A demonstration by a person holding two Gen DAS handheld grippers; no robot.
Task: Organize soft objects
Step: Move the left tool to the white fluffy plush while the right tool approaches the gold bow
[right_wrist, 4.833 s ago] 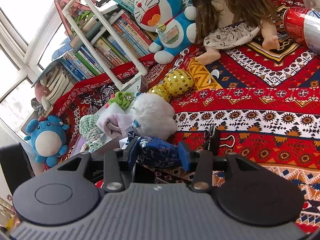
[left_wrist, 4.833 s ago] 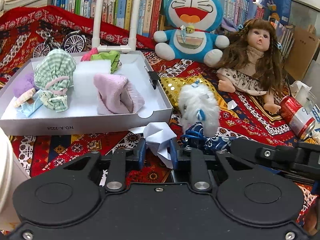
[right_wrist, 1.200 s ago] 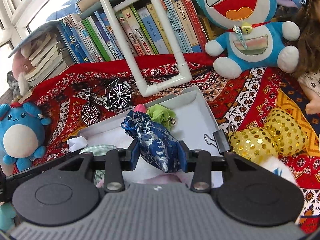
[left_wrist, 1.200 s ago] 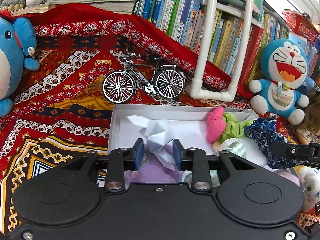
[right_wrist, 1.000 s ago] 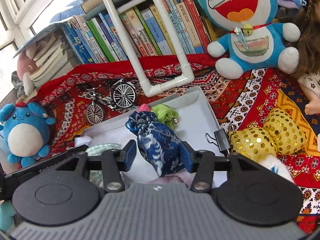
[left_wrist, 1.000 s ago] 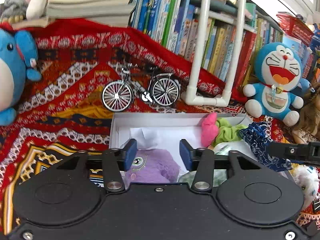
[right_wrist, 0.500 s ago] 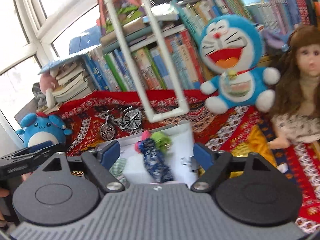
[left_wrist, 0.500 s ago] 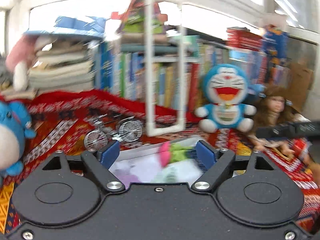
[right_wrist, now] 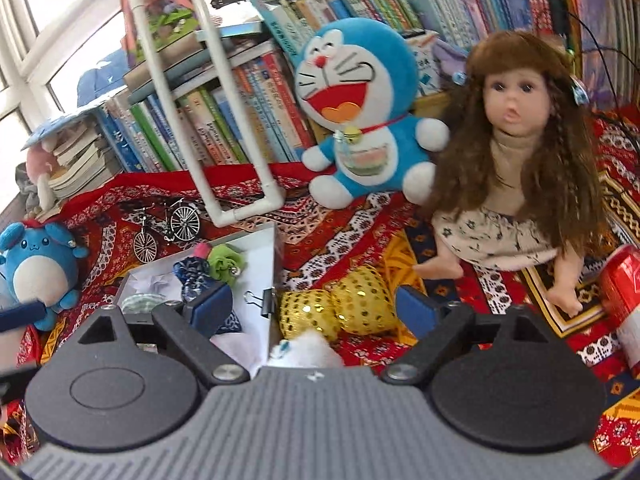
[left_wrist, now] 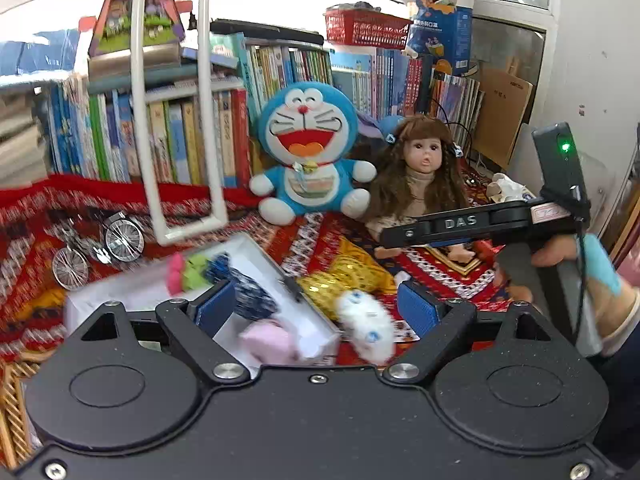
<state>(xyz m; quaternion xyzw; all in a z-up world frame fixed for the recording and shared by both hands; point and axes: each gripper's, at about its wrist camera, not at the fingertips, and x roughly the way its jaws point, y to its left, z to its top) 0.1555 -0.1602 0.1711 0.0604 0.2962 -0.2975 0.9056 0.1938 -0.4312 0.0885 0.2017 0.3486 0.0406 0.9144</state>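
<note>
My left gripper point(left_wrist: 316, 306) is open and empty, raised above the white box point(left_wrist: 260, 254). My right gripper point(right_wrist: 314, 308) is open and empty too, above the box point(right_wrist: 262, 240). In the box lie the blue patterned pouch point(right_wrist: 192, 274), a pink and green soft piece point(right_wrist: 222, 258), white crumpled paper point(right_wrist: 154, 280), a pink cloth point(left_wrist: 272, 340) and a green checked item point(right_wrist: 138, 302). A white fluffy toy point(left_wrist: 364, 326) lies on the red patterned cloth right of the box, next to a gold sequin cushion point(right_wrist: 344, 306). The right gripper's body point(left_wrist: 480, 222) shows in the left wrist view.
A Doraemon plush point(right_wrist: 360, 120) and a long-haired doll point(right_wrist: 516, 152) sit against a row of books. A white pipe frame point(right_wrist: 208, 120) and a toy bicycle point(right_wrist: 166, 230) stand behind the box. A blue plush point(right_wrist: 36, 264) sits left, a red can point(right_wrist: 622, 292) right.
Both grippers opened and let go: the white paper and the blue pouch now lie in the box. Both grippers then lifted up and back from the box.
</note>
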